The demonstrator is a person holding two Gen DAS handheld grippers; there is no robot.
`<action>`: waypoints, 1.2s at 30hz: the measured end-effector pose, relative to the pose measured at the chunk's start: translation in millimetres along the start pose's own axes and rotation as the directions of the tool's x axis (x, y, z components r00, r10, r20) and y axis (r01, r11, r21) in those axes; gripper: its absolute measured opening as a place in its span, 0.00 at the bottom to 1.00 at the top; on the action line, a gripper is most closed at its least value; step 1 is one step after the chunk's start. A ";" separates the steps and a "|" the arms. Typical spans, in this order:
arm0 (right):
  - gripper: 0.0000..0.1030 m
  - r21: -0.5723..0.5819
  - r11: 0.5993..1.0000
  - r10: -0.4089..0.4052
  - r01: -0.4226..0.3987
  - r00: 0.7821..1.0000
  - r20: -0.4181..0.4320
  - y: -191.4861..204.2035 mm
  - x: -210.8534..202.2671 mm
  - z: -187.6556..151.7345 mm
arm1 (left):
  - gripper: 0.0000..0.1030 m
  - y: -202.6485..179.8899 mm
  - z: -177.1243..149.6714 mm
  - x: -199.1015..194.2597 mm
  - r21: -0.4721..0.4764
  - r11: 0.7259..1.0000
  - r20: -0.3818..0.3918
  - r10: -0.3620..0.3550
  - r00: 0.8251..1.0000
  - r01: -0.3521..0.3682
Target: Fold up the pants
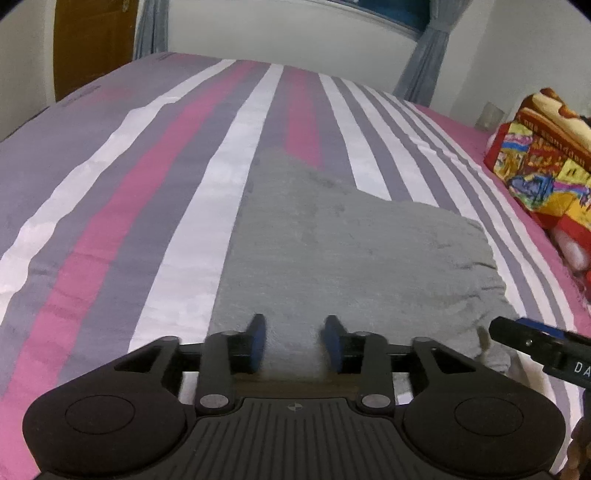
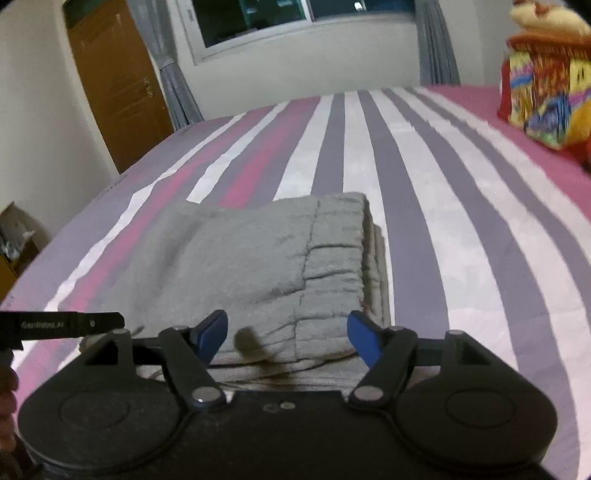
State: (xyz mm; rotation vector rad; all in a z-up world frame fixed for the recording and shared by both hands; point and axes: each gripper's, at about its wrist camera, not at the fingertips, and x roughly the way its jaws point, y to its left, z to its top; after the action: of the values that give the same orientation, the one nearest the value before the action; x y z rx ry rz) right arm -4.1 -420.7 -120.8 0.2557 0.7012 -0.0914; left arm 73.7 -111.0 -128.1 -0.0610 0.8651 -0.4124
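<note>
Grey fleece pants (image 1: 351,251) lie folded into a thick stack on the striped bed sheet (image 1: 147,203). In the right wrist view the pants (image 2: 240,258) show their ribbed waistband (image 2: 336,258) on the right side, layers stacked beneath it. My left gripper (image 1: 295,341) hovers at the near edge of the stack, blue pads apart, cloth seen between them but not pinched. My right gripper (image 2: 288,336) stands wide open over the near waistband end, holding nothing. A finger of the right gripper (image 1: 535,339) pokes in at the right of the left wrist view.
A bright patterned blanket or pillow (image 1: 543,162) lies on the pink side of the bed at the right. Beyond the bed are a wooden door (image 2: 118,92), a window (image 2: 295,18) with grey curtains, and a cardboard box (image 2: 18,236) at the left.
</note>
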 end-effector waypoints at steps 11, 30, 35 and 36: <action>0.77 0.118 0.993 -0.002 0.008 0.999 -0.052 -33.0 15.2 7.3 | 0.59 29.3 14.2 10.3 -0.087 0.996 -0.005 0.031 0.999 -0.032; 0.87 0.461 0.846 0.373 -0.268 0.915 -0.152 -106.2 74.0 -3.5 | 0.50 71.2 13.6 101.2 -0.292 0.903 -0.195 -0.379 0.904 0.316; 0.66 0.519 0.798 0.415 -0.307 0.904 -0.104 -108.7 88.4 -4.9 | 0.46 56.0 15.1 110.0 -0.303 0.893 -0.205 -0.403 0.892 0.334; 0.61 0.529 0.787 0.428 -0.316 0.898 -0.100 -107.1 87.6 -4.5 | 0.46 49.4 16.9 107.6 -0.289 0.900 -0.201 -0.391 0.898 0.327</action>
State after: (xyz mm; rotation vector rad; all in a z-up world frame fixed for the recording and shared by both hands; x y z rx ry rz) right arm 41.7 -522.6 -202.5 0.9197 0.8232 0.1436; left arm 164.5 -108.0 -206.0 -0.4158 1.1637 -0.6703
